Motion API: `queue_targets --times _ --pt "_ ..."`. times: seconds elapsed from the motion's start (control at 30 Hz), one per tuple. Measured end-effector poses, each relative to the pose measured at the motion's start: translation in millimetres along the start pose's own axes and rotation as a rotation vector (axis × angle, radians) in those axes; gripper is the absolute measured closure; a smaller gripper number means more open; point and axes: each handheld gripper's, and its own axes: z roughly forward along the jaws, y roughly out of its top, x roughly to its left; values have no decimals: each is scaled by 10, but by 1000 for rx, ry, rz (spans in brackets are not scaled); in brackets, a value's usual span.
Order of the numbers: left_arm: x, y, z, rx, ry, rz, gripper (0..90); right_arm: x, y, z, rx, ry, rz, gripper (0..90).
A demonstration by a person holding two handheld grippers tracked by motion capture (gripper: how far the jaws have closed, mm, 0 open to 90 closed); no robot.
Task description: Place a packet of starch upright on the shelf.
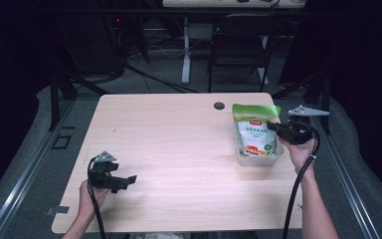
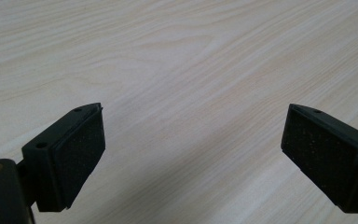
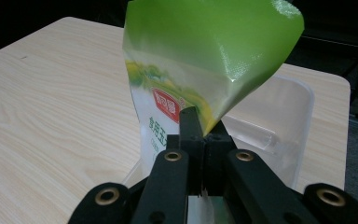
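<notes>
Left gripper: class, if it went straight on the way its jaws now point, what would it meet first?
Probably the bare table: the open left gripper angles down at plain wood, nothing between its jaws; depth is uncertain.

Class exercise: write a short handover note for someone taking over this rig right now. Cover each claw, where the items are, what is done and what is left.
Right claw: shut on the edge of the green-topped pouch, which stands in the clear plastic bin at the table's right side.
Left claw: open, holding nothing, low over bare table at the near left.
Done: the pouch is gripped.
Left: whether the pouch goes into the bin or comes out cannot be told from this moment; probably keep the grip and check before moving it.
</notes>
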Motion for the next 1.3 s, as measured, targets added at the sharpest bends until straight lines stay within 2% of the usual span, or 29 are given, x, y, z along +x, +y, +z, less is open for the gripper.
queue_targets --times 0.53,0.93,1.07,1.17,1.3 --pt "-1 4 -4 -1 -1 1 61 -63 -71 -8 15 -80 27 879" --pt "-3 3 1 4 -3 4 61 -214 -175 27 32 -149 130 877" --pt "-14 0 9 0 4 2 61 -222 -182 44 46 -161 133 872" --pt "-5 2 1 3 -1 7 61 -254 -219 56 58 -167 155 859" --pt "-3 1 2 -1 0 2 62 -276 -276 40 53 -166 167 852"
